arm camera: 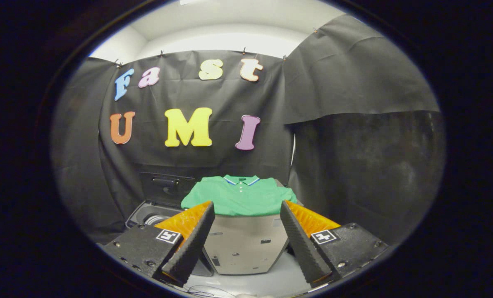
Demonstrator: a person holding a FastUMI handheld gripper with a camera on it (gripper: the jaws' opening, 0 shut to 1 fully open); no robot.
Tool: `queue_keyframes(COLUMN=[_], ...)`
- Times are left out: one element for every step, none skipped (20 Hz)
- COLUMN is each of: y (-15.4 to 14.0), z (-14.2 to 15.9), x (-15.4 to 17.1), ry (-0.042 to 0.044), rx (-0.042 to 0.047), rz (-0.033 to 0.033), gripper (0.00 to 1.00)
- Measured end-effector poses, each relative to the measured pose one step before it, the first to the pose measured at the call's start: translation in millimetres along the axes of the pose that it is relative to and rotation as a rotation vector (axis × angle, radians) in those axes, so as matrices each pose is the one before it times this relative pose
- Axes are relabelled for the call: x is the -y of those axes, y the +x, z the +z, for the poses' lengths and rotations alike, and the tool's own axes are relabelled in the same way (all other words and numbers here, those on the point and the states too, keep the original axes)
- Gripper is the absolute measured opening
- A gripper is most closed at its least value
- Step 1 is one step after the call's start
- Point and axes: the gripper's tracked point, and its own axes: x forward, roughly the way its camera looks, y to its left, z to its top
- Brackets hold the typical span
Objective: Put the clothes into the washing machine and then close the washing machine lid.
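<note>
Booth: black cloth wall (213, 165) hangs across the back and folds round on the right of the picture, with a pale ceiling above it in the upper part of the frame.

Surface: a pale floor or tabletop (271, 283) shows low in the centre; I cannot tell which it is.

Grey unit: a pale grey, box-shaped cabinet (246, 244) stands in the lower centre, seen between the two fingers and beyond them.

Shirt: a green short-sleeved polo shirt with a white-and-blue trimmed collar (240, 196) lies spread flat on top of the grey unit, collar towards the back wall, sleeves reaching out to either side.

Washing machine: a dark top-loading washing machine (147, 213) sits just left of the grey unit, in the lower left of the picture, its round drum partly showing behind the left finger.

Lid: the dark flat lid with a handle (166, 186) stands raised against the back wall, so the machine is open.

Claw: the gripper (246, 215) hangs with its fingers wide apart, nothing between them, touching nothing; the shirt lies just beyond the tips.
</note>
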Motion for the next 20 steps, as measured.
queue_keyframes(y=[14.72, 16.82, 18.83, 16.81, 17.00, 16.68, 17.89, 18.89, 18.99, 16.81, 18.52, 18.16, 17.78, 16.23, 14.24, 12.81, 14.35, 13.64, 15.84, 15.04], z=[12.99, 11.00, 6.71, 9.26, 9.27, 9.29, 6.69, 5.22, 4.00, 2.00, -0.30, -1.23, -4.33, -3.50, -2.61, -4.97, -6.79, -5.98, -6.21, -2.75], x=[-5.97, -2.83, 0.71, -1.49, -2.51, -2.96, -1.47, 0.83, 2.51, 2.96, 0.09, 0.13, 0.69, -0.16, 0.59, 0.06, -2.48, -0.17, -1.46, 0.09], ry=[0.00545, -0.00440, -0.00413, 0.00233, 0.01066, 0.00861, 0.00009, -0.00456, -0.00458, -0.00544, -0.00334, -0.00286, -0.00659, -0.00019, 0.00577, 0.00344, 0.00523, 0.00238, -0.00124, 0.00444], rx=[-0.00239, -0.00508, -0.01195, -0.01013, -0.00990, -0.01123, -0.01738, -0.01583, -0.01867, -0.02760, -0.03233, -0.03218, -0.04146, -0.03614, -0.03099, -0.04370, -0.03137, -0.03859, -0.03770, -0.02414], rz=[0.01366, 0.00539, -0.00188, 0.00638, 0.00746, 0.01423, 0.00688, 0.00080, -0.00183, 0.00439, 0.00259, 0.00379, 0.00060, 0.00191, 0.00597, 0.00485, 0.00815, 0.00016, 0.00033, -0.00231], gripper=[1.00, 1.00, 0.99, 0.99, 1.00, 1.00, 1.00, 1.00, 1.00, 1.00, 0.99, 0.99, 0.99, 1.00, 1.00, 1.00, 1.00, 1.00, 1.00, 1.00])
